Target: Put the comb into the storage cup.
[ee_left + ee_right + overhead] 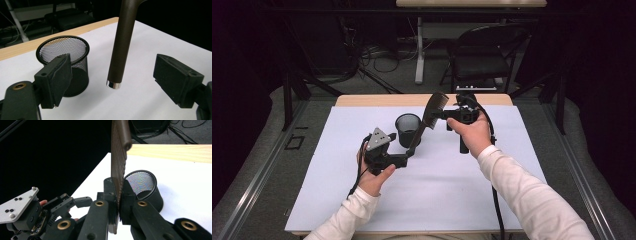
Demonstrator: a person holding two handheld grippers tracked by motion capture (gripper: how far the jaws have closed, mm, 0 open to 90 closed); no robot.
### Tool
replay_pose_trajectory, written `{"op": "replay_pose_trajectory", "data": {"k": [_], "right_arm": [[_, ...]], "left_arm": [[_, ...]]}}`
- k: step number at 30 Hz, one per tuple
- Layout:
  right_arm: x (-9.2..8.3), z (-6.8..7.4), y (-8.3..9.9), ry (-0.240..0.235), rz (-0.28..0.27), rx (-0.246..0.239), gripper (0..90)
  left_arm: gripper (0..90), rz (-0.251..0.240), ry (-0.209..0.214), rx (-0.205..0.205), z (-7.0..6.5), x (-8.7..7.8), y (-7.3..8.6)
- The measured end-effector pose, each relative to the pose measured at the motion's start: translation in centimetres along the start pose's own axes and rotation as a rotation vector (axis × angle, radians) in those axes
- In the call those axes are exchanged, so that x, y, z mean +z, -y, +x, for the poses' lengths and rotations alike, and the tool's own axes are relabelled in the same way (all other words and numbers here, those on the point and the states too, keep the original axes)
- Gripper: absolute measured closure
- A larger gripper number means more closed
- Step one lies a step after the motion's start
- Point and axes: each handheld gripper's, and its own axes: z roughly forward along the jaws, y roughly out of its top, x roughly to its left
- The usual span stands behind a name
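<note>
— Fingers first: how do they stand?
— Right gripper [117, 202] has its jaws clamped on the comb [432, 111], toothed end pinched between the pads. Left gripper [113, 82] has its jaws spread wide; the comb's handle hangs between the fingers [58, 77], touching neither.
— And the cup?
— Mesh cup [407, 129] stands upright on the white table [462, 190], just beyond the left gripper's left finger, beside the handle.
</note>
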Motion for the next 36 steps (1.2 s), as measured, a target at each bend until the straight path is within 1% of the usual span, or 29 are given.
{"op": "replay_pose_trajectory", "data": {"k": [5,8,11,14,16,18,21,24,27,36], "right_arm": [[-0.3,-0.1,-0.3,0.015,-0.011,-0.015,86.9],[-0.5,-0.2,-0.5,0.018,-0.016,-0.013,86.9],[-0.6,-0.2,-0.6,0.023,-0.017,-0.01,86.9],[-0.7,-0.2,-0.7,0.027,-0.02,-0.012,86.9],[-0.8,-0.2,-0.7,0.034,-0.025,-0.019,86.9],[-0.9,-0.2,-0.7,0.037,-0.025,-0.022,86.9],[-0.9,-0.2,-0.8,0.045,-0.025,-0.03,86.9],[-0.9,-0.1,-0.8,0.054,-0.024,-0.046,86.9],[-0.8,0.1,-0.9,0.066,-0.02,-0.076,86.9],[-0.8,0.5,-1.3,0.092,-0.021,-0.124,86.9]], "left_arm": [[14.7,-0.005,0.005,-0.017,0.1,-0.1,0.0],[9.6,-0.007,0.029,-0.023,0.2,-0.1,-0.1],[6.8,-0.008,0.037,-0.013,0.1,-0.2,-0.1],[0.2,-0.008,0.06,-0.007,0.0,-0.3,-0.1],[0.4,-0.009,0.075,0.002,-0.1,-0.4,-0.2],[0.4,-0.016,0.081,-0.006,-0.1,-0.4,-0.1],[0.4,-0.016,0.079,-0.009,-0.1,-0.5,-0.2],[0.4,-0.013,0.067,-0.016,0.0,-0.4,-0.2],[0.4,-0.004,0.062,-0.011,0.2,-0.4,-0.2],[0.3,-0.005,0.05,-0.021,0.6,-0.6,-0.2]]}}
